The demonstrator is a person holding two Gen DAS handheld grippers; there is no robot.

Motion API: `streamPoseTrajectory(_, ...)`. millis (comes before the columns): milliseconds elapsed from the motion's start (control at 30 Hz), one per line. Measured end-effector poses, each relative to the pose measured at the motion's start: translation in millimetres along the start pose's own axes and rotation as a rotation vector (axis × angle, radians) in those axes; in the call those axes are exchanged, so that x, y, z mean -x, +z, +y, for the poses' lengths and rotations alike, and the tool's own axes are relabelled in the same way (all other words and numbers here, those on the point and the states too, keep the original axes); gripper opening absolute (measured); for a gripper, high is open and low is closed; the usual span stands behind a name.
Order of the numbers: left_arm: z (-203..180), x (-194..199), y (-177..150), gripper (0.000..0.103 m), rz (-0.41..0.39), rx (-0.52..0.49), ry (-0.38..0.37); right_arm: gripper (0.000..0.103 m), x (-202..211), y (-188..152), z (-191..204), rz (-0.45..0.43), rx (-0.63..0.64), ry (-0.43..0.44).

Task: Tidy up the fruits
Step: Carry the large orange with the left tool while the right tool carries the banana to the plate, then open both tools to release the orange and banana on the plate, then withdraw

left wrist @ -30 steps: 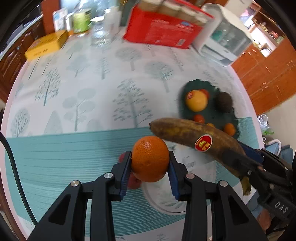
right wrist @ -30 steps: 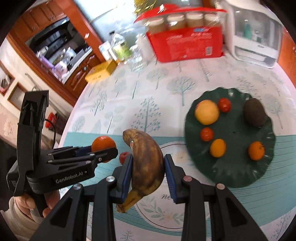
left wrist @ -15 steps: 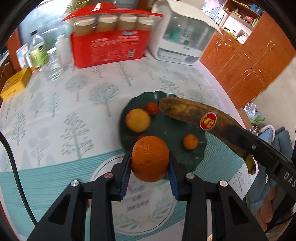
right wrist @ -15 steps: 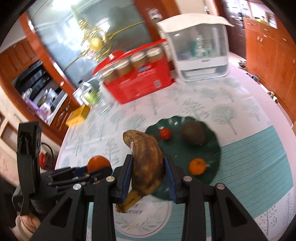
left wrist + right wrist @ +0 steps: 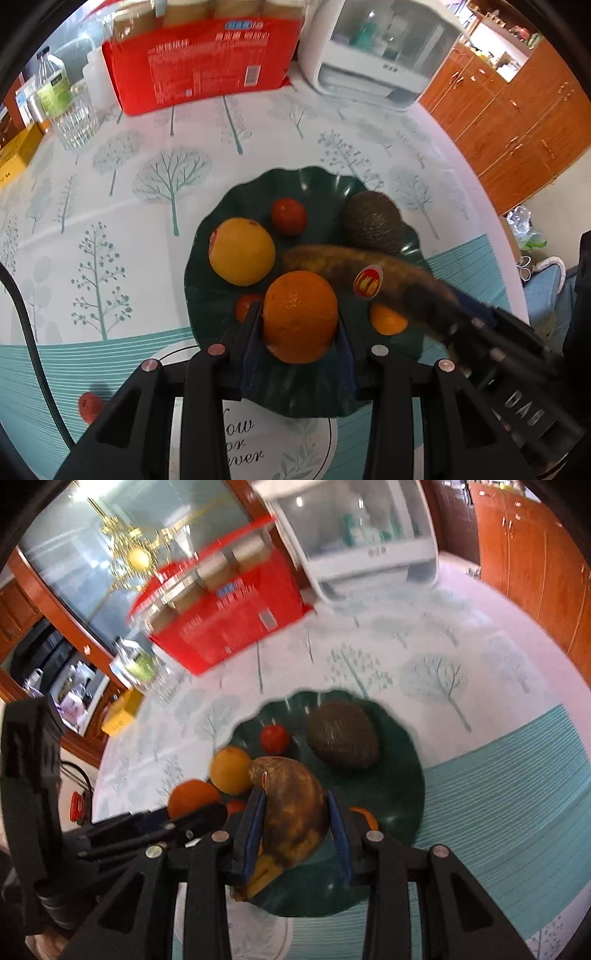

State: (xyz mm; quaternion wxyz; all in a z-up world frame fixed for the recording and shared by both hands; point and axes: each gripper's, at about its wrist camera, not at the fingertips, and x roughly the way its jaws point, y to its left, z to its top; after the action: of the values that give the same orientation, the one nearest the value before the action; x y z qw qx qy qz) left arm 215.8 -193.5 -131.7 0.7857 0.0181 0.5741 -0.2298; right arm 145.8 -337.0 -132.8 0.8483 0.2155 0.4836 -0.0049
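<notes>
- Left tongs (image 5: 300, 334) grasp the orange (image 5: 300, 315); right tongs (image 5: 295, 821) grasp the banana (image 5: 291, 805).
- Both hang over the green plate (image 5: 295, 184), crowded with an avocado (image 5: 373, 221) and a tomato (image 5: 289, 216).
- Red carton (image 5: 207, 70) at the table's (image 5: 110, 192) far edge.

Dark green wavy-edged plate (image 5: 207, 295) sits on a white tablecloth (image 5: 122, 206) printed with pale teal trees and a striped teal band. Bright orange round fruit (image 5: 300, 316), brown-spotted overripe banana (image 5: 291, 805) with a red-and-yellow sticker, yellow-orange citrus (image 5: 242, 251), small red tomato (image 5: 289, 216), dark brownish-green avocado (image 5: 371, 221).
</notes>
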Motion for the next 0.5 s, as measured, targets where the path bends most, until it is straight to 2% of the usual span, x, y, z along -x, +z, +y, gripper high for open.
streamPoseTrajectory(167, -0.8, -16.3, -2.8, 0.036, 0.018, 0.003, 0.02, 0.035, -11.7, -5.3, -0.2, 0.06, 0.057, 0.011)
streamPoseTrajectory(333, -3.6, -22.1, -5.6, 0.036, 0.03, -0.009, 0.046, 0.037, -21.5, -8.2, 3.0, 0.159, 0.156, -0.038)
streamPoseTrajectory(500, -4.4, -17.1, -8.7, 0.037, 0.016, -0.014, 0.06, 0.038, -13.7, -13.4, 16.9, 0.152, 0.259, -0.079)
